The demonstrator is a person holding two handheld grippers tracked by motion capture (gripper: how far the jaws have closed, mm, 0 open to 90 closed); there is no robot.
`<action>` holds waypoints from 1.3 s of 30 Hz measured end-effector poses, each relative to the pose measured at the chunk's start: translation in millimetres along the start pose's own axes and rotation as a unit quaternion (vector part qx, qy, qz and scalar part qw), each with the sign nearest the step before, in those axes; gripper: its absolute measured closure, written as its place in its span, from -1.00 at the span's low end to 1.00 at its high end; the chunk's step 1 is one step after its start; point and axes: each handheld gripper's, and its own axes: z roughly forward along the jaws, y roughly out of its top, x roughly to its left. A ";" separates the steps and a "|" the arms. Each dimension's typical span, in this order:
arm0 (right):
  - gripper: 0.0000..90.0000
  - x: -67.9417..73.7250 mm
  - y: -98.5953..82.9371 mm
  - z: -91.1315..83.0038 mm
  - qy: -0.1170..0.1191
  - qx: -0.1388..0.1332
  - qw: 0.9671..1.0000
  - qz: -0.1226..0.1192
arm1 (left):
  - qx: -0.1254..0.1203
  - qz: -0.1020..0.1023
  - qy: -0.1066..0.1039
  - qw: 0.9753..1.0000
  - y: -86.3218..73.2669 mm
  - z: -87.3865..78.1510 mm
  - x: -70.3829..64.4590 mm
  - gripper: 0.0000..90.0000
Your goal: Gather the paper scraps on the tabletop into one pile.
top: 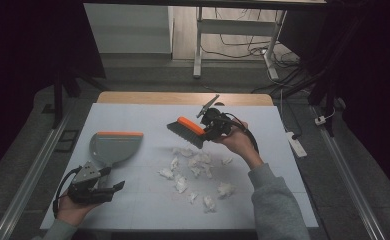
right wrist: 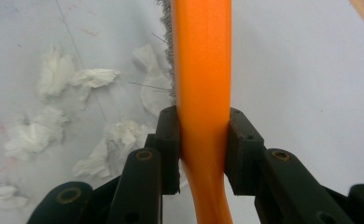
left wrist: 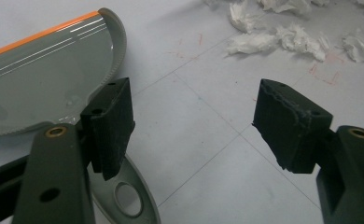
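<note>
Right gripper point(right wrist: 202, 149) clamps brush point(right wrist: 202, 60) above scraps point(top: 195, 172).

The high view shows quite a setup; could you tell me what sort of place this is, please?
Probably a lab or recording studio, not a home: the table stands between floor rails, with loose cables and a power strip on the floor, and dark screens at both sides.

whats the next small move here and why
Probably close the left gripper on the dustpan handle: its jaws stand open beside the handle, while the right gripper already clamps the brush above the scattered paper scraps.
</note>
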 end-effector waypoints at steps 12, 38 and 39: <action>0.53 -11.9 -59.2 -38.0 -0.073 0.038 0.989 0.120 | -0.003 0.004 -0.005 1.000 3.0 0.9 0.0 -0.34; 0.54 17.1 -56.0 -40.8 -0.032 0.005 0.988 0.153 | -0.008 0.009 -0.002 1.000 3.8 2.8 -2.3 -0.34; 0.53 22.6 -52.5 -43.1 -0.028 -0.001 0.989 0.146 | -0.008 0.010 -0.002 1.000 4.0 3.0 -2.4 -0.34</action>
